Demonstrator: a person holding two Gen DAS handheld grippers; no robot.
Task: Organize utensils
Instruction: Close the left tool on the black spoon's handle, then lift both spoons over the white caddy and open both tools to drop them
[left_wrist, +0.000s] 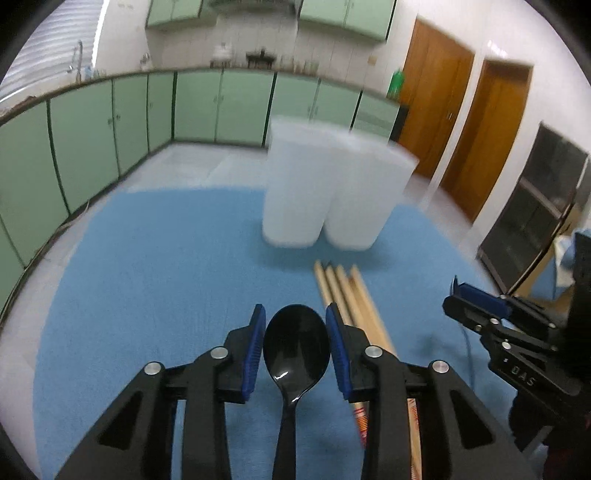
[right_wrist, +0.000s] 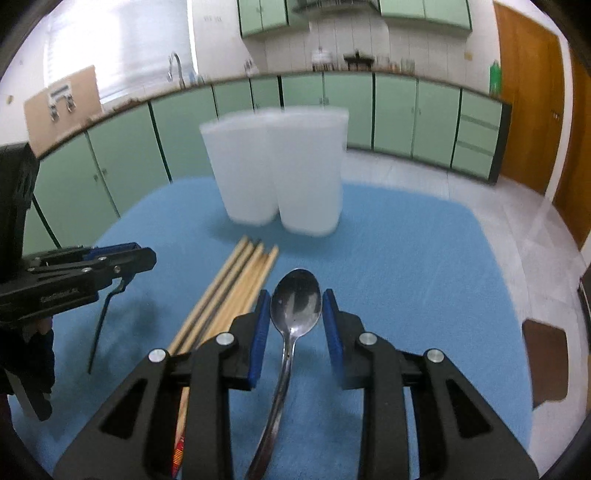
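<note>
The left gripper (left_wrist: 295, 341) pinches a shiny black plastic spoon (left_wrist: 296, 347); the right gripper (right_wrist: 294, 325) pinches a shiny silver metal spoon (right_wrist: 295, 306).

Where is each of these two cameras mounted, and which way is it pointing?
Left wrist: sits on the left gripper, looking forward and down past a black spoon toward two white cups; the right gripper shows.
Right wrist: sits on the right gripper, facing likewise past a metal spoon.
Shared: cups, chopsticks, blue mat.
</note>
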